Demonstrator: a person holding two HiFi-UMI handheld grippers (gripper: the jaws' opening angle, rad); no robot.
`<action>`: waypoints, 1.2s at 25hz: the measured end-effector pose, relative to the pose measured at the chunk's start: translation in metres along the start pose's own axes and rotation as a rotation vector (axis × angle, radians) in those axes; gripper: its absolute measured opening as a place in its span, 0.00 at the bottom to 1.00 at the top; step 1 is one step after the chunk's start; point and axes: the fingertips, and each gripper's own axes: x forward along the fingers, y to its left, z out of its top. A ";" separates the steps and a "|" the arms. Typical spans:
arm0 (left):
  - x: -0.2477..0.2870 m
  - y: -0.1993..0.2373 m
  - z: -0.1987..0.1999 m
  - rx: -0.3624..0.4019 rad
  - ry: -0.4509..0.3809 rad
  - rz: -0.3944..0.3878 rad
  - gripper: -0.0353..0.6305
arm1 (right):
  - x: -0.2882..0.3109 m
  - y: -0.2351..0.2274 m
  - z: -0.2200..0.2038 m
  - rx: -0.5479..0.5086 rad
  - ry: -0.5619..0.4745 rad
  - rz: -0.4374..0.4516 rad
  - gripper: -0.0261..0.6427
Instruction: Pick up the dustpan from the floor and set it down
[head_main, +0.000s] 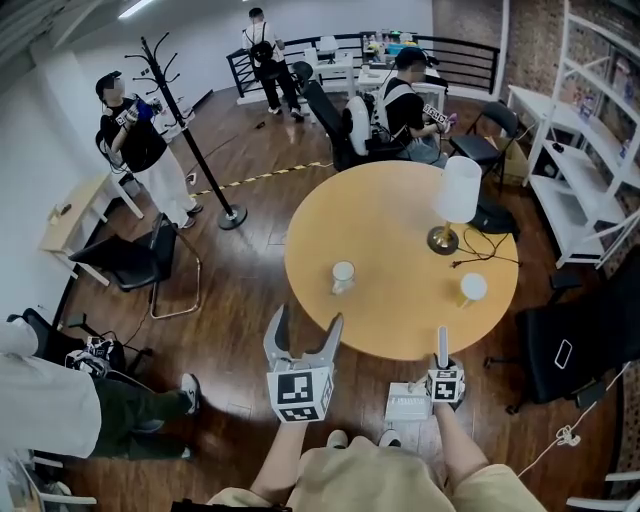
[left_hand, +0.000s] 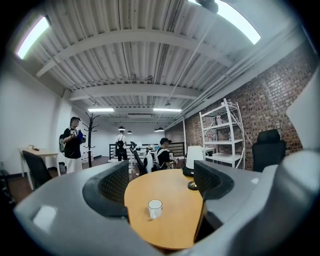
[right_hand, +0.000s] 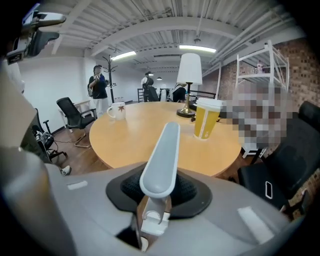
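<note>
The dustpan is white, with a pale grey handle that sticks up. It hangs low by my feet, just off the table's near edge. My right gripper is shut on that handle. In the right gripper view the handle rises from between the black pads of the gripper, and the pan itself is hidden. My left gripper stands open and level, aimed at the table, with nothing between its fingers. The left gripper view shows its jaws apart around the left gripper.
A round wooden table stands just ahead with a white mug, a yellow cup and a lamp. A black office chair is at the right, and another chair and a coat rack at the left. Several people stand or sit around.
</note>
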 end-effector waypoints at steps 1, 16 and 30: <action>0.000 0.000 -0.001 0.001 0.002 0.000 0.65 | 0.004 0.001 0.001 -0.007 0.002 0.018 0.19; 0.012 -0.011 -0.011 0.007 0.028 -0.023 0.65 | 0.019 -0.005 -0.001 0.042 0.009 0.189 0.53; 0.017 -0.026 -0.012 0.006 0.037 -0.082 0.65 | -0.005 -0.029 -0.027 0.107 0.021 0.160 0.57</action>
